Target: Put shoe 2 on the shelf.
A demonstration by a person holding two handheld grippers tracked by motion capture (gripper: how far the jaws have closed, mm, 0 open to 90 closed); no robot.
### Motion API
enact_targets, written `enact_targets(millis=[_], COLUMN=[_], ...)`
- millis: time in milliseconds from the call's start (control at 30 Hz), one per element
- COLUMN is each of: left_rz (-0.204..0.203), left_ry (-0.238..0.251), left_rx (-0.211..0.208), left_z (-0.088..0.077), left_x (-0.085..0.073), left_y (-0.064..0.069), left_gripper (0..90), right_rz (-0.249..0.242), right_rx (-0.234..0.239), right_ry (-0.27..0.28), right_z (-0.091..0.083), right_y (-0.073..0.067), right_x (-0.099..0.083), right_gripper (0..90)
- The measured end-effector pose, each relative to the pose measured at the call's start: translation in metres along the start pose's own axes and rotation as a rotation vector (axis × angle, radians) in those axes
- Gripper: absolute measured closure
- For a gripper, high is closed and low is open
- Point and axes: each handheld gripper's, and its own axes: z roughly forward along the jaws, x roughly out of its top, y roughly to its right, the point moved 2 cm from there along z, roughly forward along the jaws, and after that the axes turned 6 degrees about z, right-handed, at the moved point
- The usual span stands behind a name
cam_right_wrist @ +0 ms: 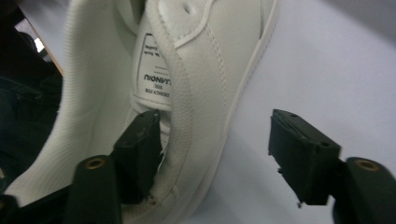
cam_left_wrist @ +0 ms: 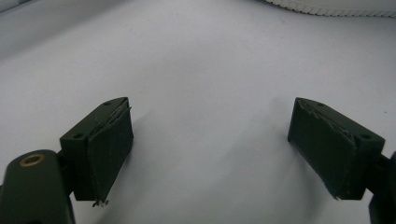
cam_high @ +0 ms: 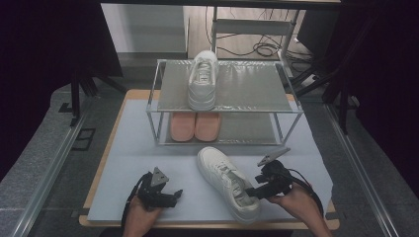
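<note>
Two grippers: held low at the table's six o'clock edge.
Left gripper (cam_high: 159, 193): rested on the mat, jaws spread wide, nothing between.
Right gripper (cam_right_wrist: 212, 149): jaws apart astride the near white shoe's (cam_high: 228, 182) side wall, one inside the collar, not pressed.
Shoes counted: two white, one (cam_high: 203, 80) on the rack's (cam_high: 289, 104) top shelf at twelve o'clock; two pink (cam_high: 195, 125) below.
Surface: pale grey mat (cam_high: 133, 163).

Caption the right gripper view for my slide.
Right tongs straddle the white sneaker's collar, one jaw inside, not yet clamped.

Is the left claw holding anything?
No, the left claw stands open over bare grey mat, nothing between its jaws.
</note>
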Motion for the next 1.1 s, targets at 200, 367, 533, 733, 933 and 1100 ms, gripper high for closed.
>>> enact_targets(millis=[200,367,533,733,933,1100], left_rz=[0.001,-0.001,-0.001,-0.001,-0.002,-0.002], left_ry=[0.0,0.0,0.0,0.0,0.0,0.0], left_rx=[0.0,0.0,0.0,0.0,0.0,0.0], left_z=[0.0,0.0,0.0,0.0,0.0,0.0], left_x=[0.0,0.0,0.0,0.0,0.0,0.0], left_y=[0.0,0.0,0.0,0.0,0.0,0.0], left_gripper=[14.0,14.0,14.0,14.0,14.0,14.0], right_rz=[0.01,0.027,0.03,0.053,0.074,0.064], right_rx=[0.018,0.042,0.033,0.006,-0.037,-0.061], right_ry=[-0.057,-0.115,-0.144,-0.146,-0.142,-0.164], right_z=[0.008,0.013,0.014,0.011,0.006,0.005], right_y=[0.0,-0.002,-0.003,-0.001,0.004,0.005], right_x=[0.006,0.011,0.012,0.012,0.011,0.014], right_gripper=[45.5,53.7,60.3,69.0,76.1,76.7])
